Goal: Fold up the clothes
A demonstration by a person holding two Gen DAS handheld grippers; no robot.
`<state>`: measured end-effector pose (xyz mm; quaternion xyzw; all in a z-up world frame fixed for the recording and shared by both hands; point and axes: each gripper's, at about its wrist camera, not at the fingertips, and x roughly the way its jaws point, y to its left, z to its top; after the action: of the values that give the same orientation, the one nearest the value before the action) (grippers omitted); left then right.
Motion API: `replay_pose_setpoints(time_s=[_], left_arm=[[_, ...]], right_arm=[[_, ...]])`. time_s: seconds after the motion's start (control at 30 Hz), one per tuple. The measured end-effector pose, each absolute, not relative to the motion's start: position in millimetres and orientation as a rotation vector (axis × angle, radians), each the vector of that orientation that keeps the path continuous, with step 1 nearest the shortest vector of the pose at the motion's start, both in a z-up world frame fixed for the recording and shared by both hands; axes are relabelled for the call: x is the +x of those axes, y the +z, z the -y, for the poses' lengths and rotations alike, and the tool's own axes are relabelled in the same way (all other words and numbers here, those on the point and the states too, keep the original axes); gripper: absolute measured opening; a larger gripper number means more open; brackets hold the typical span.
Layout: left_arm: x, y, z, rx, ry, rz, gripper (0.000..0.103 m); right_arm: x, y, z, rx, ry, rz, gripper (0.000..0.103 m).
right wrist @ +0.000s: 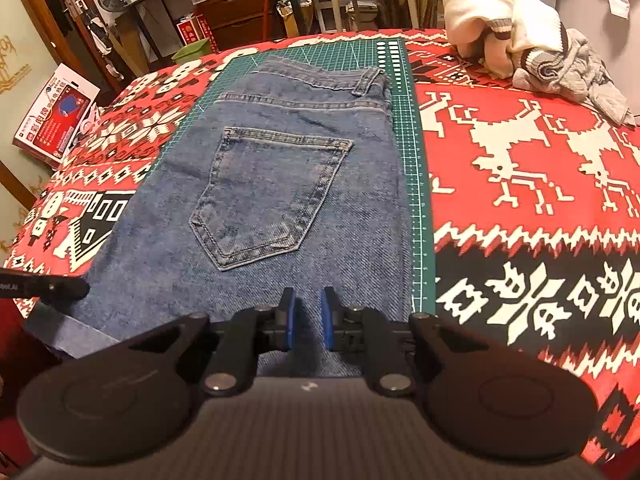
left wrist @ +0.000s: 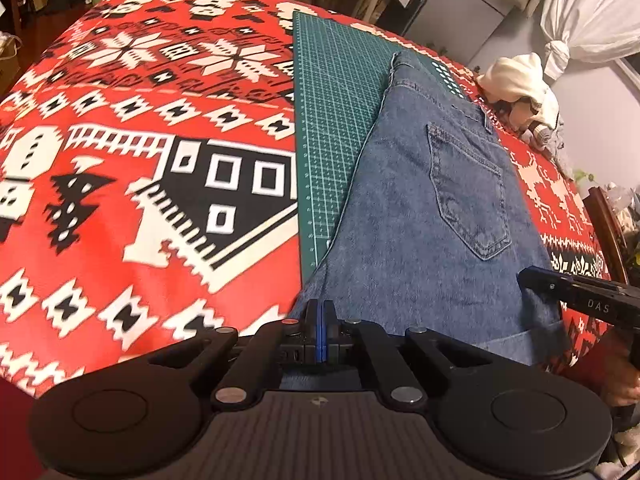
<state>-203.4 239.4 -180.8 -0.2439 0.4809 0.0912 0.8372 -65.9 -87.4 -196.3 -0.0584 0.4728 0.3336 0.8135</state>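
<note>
Left gripper (left wrist: 319, 316) fingers pinched together at the jeans (right wrist: 288, 184) near worktop edge; our right gripper (right wrist: 307, 316) hovers parted, ready to grab.

Faded denim jeans (right wrist: 280, 184), coarse twill weave, lie on a matt gridded cutting mat (right wrist: 412, 152); fleecy printed blanket (right wrist: 520, 168) beneath.
</note>
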Motion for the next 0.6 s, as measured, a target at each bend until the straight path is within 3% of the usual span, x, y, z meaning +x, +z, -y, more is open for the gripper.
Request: replay_pose_setpoints(time_s=[0.6], left_arm=[[-178,-159,-221,-0.496,0.161,-0.959,0.005]], right_arm=[[-72,-175,81,-0.129,0.719,-0.94,0.018]])
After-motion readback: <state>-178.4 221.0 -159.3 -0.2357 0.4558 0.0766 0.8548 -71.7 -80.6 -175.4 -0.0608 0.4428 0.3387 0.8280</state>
